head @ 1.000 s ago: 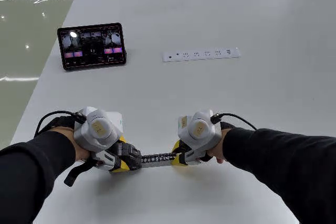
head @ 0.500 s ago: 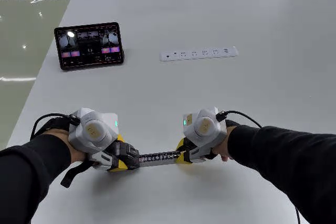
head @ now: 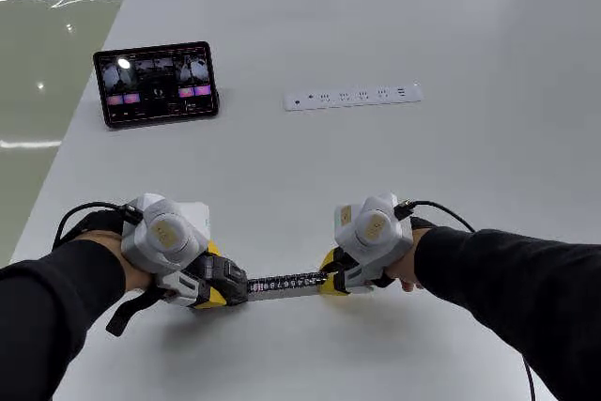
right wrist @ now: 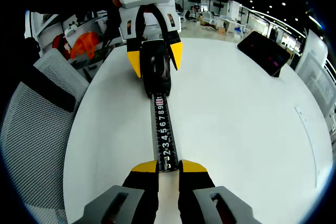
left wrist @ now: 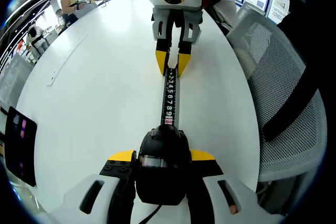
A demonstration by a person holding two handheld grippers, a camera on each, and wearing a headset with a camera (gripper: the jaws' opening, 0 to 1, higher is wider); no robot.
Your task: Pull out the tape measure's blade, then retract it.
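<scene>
Low at the near edge of the bench, the left gripper (left wrist: pixel 163 157) has its yellow-tipped jaws pressed against the two sides of the black-and-yellow tape measure case (left wrist: pixel 160 174), which rests on the white table (head: pixel 376 35). Facing it, the right gripper (right wrist: pixel 168 168) pinches the tip of the steel blade with black numerals (right wrist: pixel 163 124) between nearly closed jaws. The blade runs straight and flat between the two grippers, just above or on the tabletop; I cannot tell which.

Only a short run of numerals shows outside the case, so I judge the pull-out step to be in hand and the retraction not yet begun. The next move calls for drawing the right gripper away along the blade's own line while the left one anchors the case, with no twist that might kink the steel. The tip should then be walked back toward the mouth rather than let snap.

Farther up the table lie a black tablet with a lit screen (head: pixel 156 83) and a white power strip (head: pixel 353 97), well apart from the work. Count: two grippers, one tape measure, one tablet, one power strip.
</scene>
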